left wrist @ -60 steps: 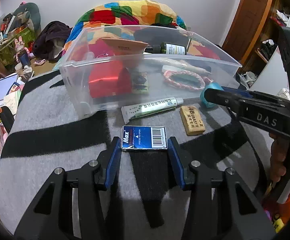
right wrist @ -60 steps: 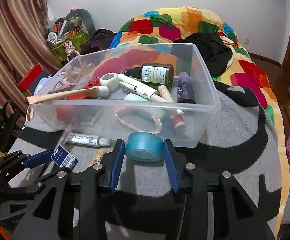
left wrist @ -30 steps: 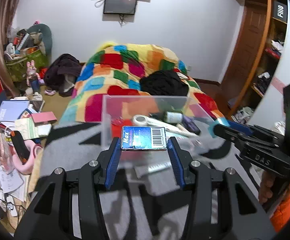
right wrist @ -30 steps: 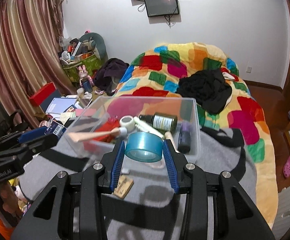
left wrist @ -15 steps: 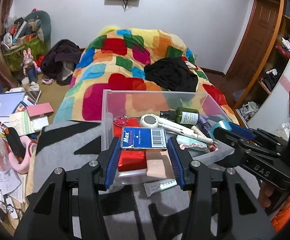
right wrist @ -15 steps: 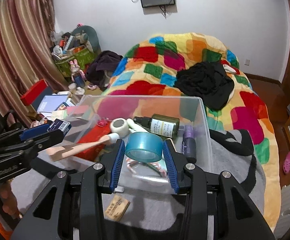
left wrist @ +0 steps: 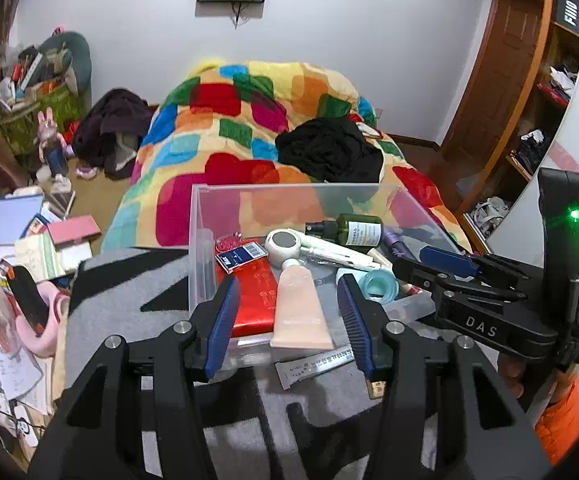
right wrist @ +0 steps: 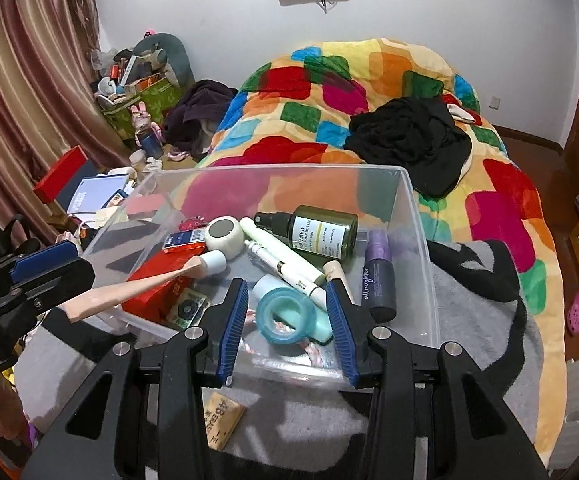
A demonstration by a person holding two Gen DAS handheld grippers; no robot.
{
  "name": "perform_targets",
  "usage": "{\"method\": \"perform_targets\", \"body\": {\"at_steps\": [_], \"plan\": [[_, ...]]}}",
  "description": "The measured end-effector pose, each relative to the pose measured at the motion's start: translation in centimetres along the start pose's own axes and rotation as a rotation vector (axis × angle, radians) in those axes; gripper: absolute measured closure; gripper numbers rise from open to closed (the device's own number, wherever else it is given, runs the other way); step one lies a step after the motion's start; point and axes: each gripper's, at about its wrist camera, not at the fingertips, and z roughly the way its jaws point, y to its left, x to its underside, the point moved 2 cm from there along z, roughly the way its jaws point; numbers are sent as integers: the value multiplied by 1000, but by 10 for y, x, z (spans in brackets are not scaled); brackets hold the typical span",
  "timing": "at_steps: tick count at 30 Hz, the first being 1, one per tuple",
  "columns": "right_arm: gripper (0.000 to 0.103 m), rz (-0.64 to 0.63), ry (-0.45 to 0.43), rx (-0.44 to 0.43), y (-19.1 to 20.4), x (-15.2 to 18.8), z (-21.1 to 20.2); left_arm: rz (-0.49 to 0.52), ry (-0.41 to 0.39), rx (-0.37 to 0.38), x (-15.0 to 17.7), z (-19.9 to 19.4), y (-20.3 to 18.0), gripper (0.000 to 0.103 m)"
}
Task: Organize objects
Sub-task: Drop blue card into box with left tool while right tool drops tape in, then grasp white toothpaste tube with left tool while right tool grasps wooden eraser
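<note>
Both grippers hung over the clear bin (right wrist: 423, 240) with jaws spread wide and holding nothing. Under our left gripper (left wrist: 287, 320) lay a peach tube (left wrist: 299, 312) beside a red pack (left wrist: 255, 296), with the blue "Max" card box (left wrist: 241, 256) near the bin's left wall. Beneath our right gripper (right wrist: 287, 316) sat the teal tape roll (right wrist: 285, 314); beyond it a green bottle (right wrist: 321, 236) and a purple "allnighter" bottle (right wrist: 377, 276). Outside the near wall, an eraser (right wrist: 223, 420) read "4B".

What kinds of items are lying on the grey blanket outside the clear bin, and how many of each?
White squeeze tube with green print: 1
Tan rectangular eraser: 1
Total: 2
</note>
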Motion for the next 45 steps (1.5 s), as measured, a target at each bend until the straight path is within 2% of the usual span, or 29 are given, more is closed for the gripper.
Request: {"method": "perform_targets", "body": {"at_steps": [8,12,14,20,27,28,30,33,43,45], "plan": [[64,-12,-42,-45,8,8,-33,26,-74,5,5,-34,-9,38],[50,-31,-57,-61,15,19,-46,41,-86,3,13,-45,-11,32],[50,-39,-49,-66,20,28,-47,48,-84,0,19,-48,-11,30],[50,-77,38,-72,34,56,-25,56,-28,-9,48,-43,-8,27],[52,-112,139,-96,44,76,8,26,113,-38,80,-3,9,27],[55,-122,145,-92,45,79,10,33,123,-45,82,3,8,28],[71,-139,159,-91,45,82,13,56,132,-43,83,11,4,36],[77,-144,149,-94,41,83,9,108,148,-32,81,25,-7,42],[78,-59,111,-81,4,89,-8,201,236,-33,71,69,-30,45],[78,-42,100,-79,-3,89,-12,207,249,-14,72,71,-34,54]]}}
